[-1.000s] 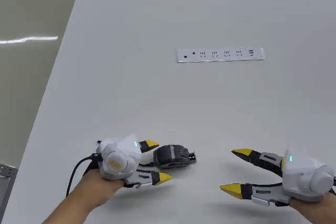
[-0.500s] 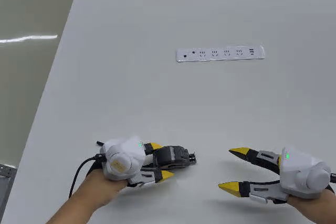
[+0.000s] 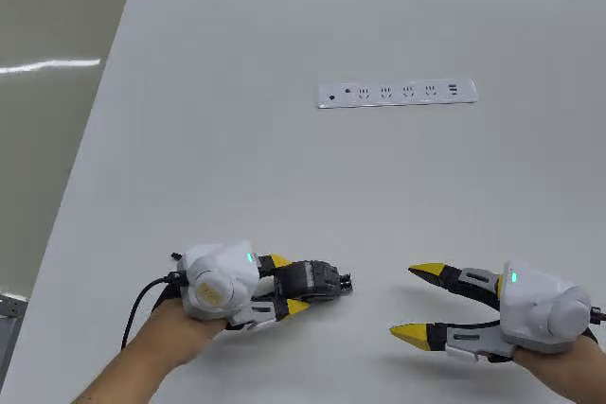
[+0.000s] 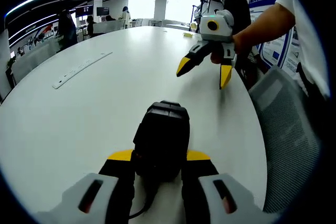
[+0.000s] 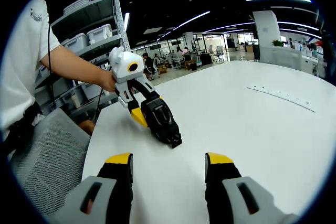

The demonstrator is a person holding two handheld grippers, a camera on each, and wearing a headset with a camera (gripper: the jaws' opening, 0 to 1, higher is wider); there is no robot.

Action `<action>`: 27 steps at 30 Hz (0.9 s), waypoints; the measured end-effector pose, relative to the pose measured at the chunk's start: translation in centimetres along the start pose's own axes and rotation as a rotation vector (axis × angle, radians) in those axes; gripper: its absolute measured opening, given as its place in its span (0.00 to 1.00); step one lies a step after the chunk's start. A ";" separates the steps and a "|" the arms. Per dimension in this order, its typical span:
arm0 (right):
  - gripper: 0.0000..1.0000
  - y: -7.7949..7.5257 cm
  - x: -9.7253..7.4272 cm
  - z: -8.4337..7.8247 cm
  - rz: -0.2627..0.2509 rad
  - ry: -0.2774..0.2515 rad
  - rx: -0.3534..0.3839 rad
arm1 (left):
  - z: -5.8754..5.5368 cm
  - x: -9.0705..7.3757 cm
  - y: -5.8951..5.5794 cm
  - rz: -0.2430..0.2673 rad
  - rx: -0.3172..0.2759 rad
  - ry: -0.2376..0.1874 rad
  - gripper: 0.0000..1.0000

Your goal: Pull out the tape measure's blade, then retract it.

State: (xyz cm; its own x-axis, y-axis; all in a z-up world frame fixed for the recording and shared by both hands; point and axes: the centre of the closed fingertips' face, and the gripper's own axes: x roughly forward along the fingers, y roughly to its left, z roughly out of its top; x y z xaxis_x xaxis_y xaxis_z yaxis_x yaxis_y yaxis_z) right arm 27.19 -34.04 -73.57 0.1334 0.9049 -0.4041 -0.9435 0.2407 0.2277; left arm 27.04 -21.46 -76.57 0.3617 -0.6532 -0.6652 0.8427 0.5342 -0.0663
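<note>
Tape measure [image 3: 311,280]: black case, lying on the white table [image 3: 284,158] near its front edge, left of centre. Left gripper [image 4: 159,155]: jaws narrowed onto the case, one yellow tip against each side, case gripped. Right gripper [image 3: 418,301]: jaws spread wide, nothing held, tips aimed at the tape measure and apart from it. Power strip [image 3: 397,94]: flat on the table, well beyond both grippers.
</note>
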 end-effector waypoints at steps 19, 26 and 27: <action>0.53 0.2 1.6 0.0 0.031 0.001 -0.015 | -0.2 0.0 -0.1 -0.057 0.076 0.026 0.29; 0.52 0.2 2.3 -0.3 0.047 0.008 -0.020 | -0.2 0.0 -0.2 -0.073 0.094 0.040 0.29; 0.52 0.2 2.4 -0.2 0.050 0.006 -0.018 | -0.2 0.0 -0.2 -0.074 0.095 0.041 0.29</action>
State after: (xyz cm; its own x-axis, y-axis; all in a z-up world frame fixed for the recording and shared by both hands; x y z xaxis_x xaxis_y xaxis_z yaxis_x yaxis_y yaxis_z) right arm 27.24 -31.89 -74.68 0.0843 0.9133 -0.3984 -0.9543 0.1890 0.2314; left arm 26.81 -21.45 -76.73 0.2825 -0.6652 -0.6912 0.9011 0.4312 -0.0467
